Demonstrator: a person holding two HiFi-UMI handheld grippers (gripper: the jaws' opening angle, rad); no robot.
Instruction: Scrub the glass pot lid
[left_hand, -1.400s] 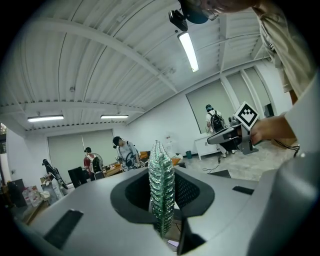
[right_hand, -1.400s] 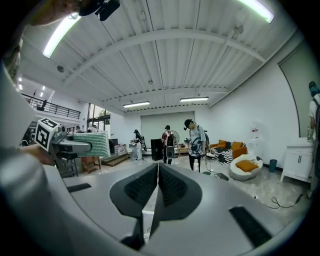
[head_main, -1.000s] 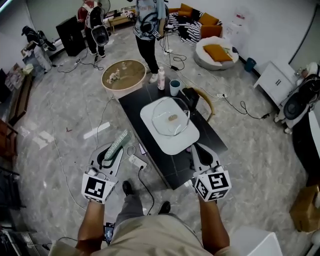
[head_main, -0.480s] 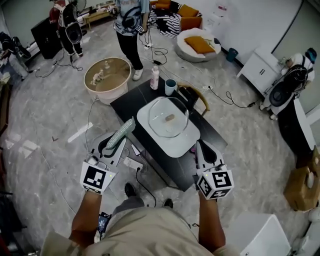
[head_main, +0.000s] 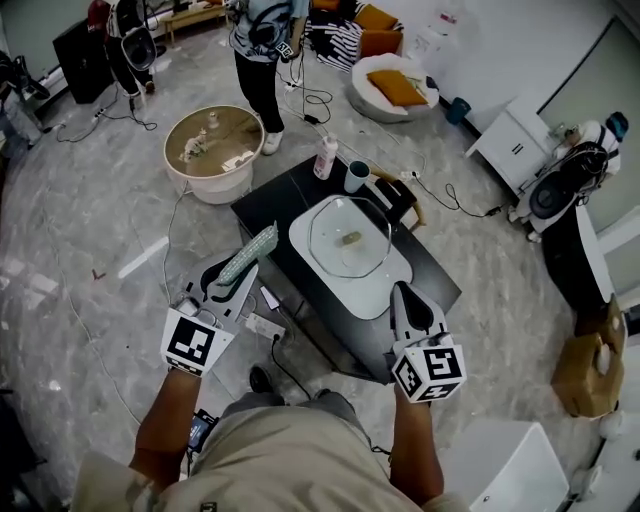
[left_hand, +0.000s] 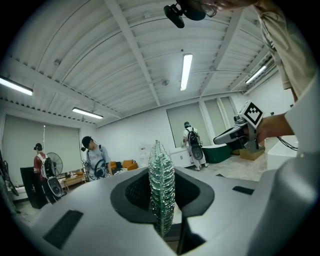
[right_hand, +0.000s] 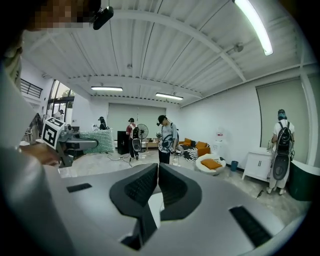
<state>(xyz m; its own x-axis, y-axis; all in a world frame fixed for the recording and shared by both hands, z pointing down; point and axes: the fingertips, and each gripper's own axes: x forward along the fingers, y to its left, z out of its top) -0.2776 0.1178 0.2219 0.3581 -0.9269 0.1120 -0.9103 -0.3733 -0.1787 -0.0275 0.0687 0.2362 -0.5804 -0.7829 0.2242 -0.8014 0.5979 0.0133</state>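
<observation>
- Worktop (head_main: 280, 200): sits nearer than a second ago; person closing in, scrubbing not yet begun.
- White tray (head_main: 395, 285) on worktop; glass lid (head_main: 328, 222) lies flat on it, unmoved, untouched.
- Left tool (head_main: 240, 279): clenched on green scrubber (head_main: 252, 255), now raised toward worktop corner, well short of lid.
- Right tool (head_main: 401, 292): clenched, nothing between jaws, near tray's edge.
- Hard to read: lid rim faint; small piece at lid centre (head_main: 351, 238), knob or not, cannot tell. Both gripper views show only room and ceiling, no lid.

The table's (head_main: 340, 332) lower edge lies open for approach; the tray (head_main: 388, 288) with the glass lid (head_main: 330, 240) fills its middle. A bottle (head_main: 326, 157) and a cup (head_main: 356, 176) block the upper corner.
</observation>
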